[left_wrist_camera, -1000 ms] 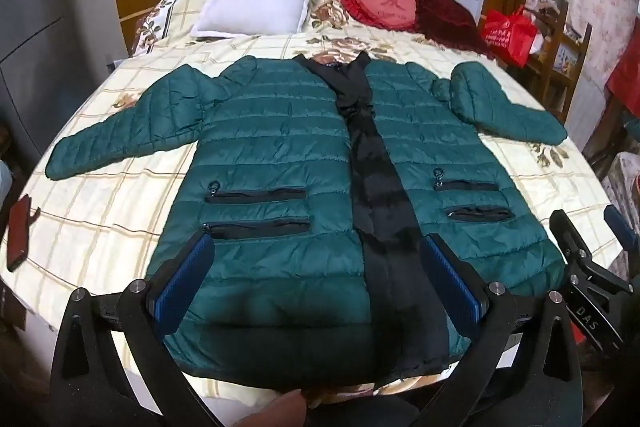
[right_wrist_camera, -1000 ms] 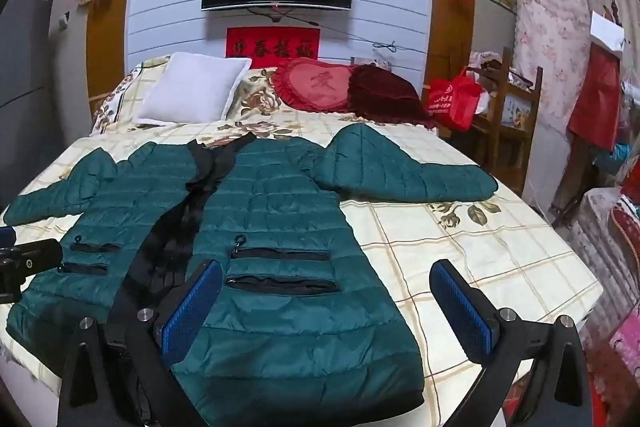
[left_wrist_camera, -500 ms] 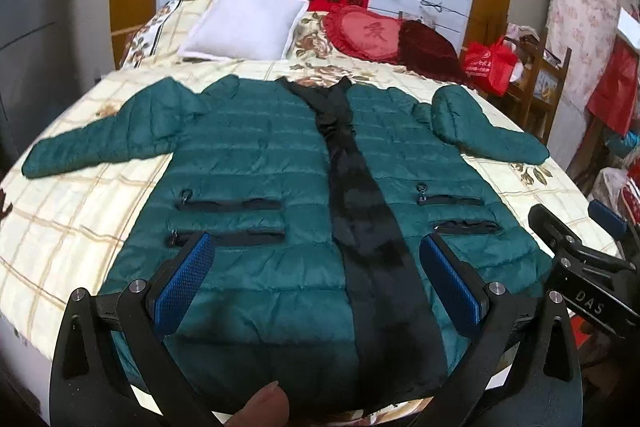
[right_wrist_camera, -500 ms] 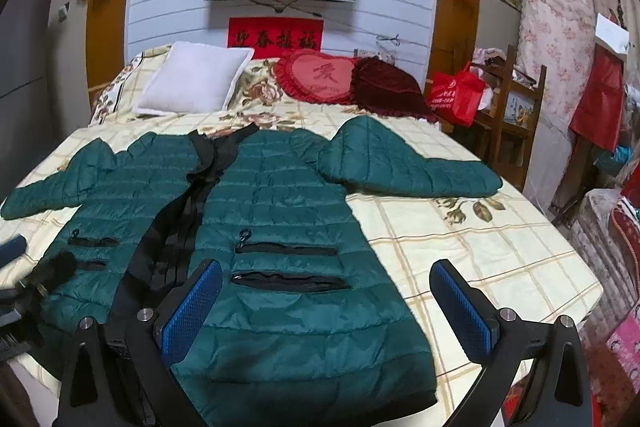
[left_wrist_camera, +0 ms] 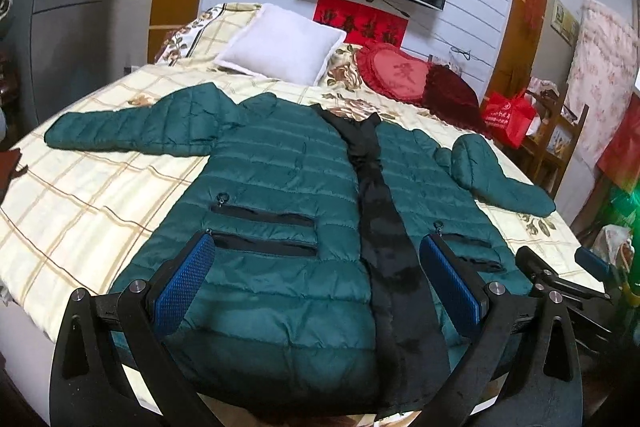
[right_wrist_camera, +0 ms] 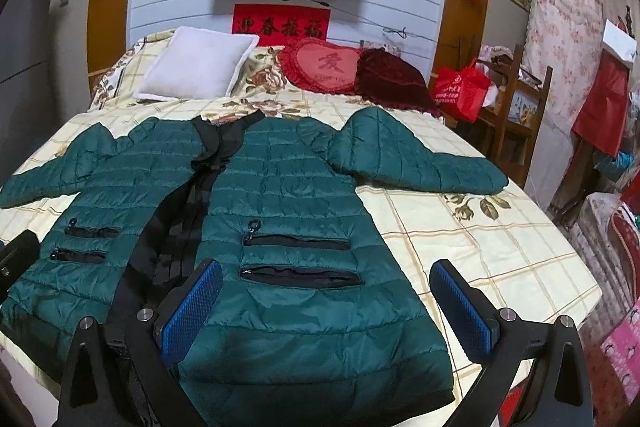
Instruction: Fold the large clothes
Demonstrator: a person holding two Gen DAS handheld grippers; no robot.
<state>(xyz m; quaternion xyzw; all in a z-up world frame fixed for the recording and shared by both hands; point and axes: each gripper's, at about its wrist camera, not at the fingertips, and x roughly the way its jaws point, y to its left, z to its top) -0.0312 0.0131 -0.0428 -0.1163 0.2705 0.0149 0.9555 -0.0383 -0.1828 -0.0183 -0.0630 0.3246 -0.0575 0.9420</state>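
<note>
A long dark-green quilted jacket (left_wrist_camera: 280, 187) (right_wrist_camera: 288, 195) lies flat on the bed, front up, its black lining showing down the middle and both sleeves spread outward. My left gripper (left_wrist_camera: 316, 283) hovers open above the hem, left of the black centre strip. My right gripper (right_wrist_camera: 326, 307) hangs open over the right half of the hem, with nothing between its blue pads. The right gripper's black frame (left_wrist_camera: 560, 283) shows at the right edge of the left wrist view. The left gripper's edge (right_wrist_camera: 16, 259) shows at the far left of the right wrist view.
The bed (right_wrist_camera: 480, 247) has a cream checked cover. A white pillow (right_wrist_camera: 196, 65), a red heart cushion (right_wrist_camera: 324, 65) and a dark red cushion (right_wrist_camera: 388, 75) lie at the head. A wooden chair with a red bag (right_wrist_camera: 460, 91) stands on the right.
Both grippers have tilted up and drawn slightly nearer over the hem, so more of the wall and television shows. The jacket has not moved. Both stay open.
</note>
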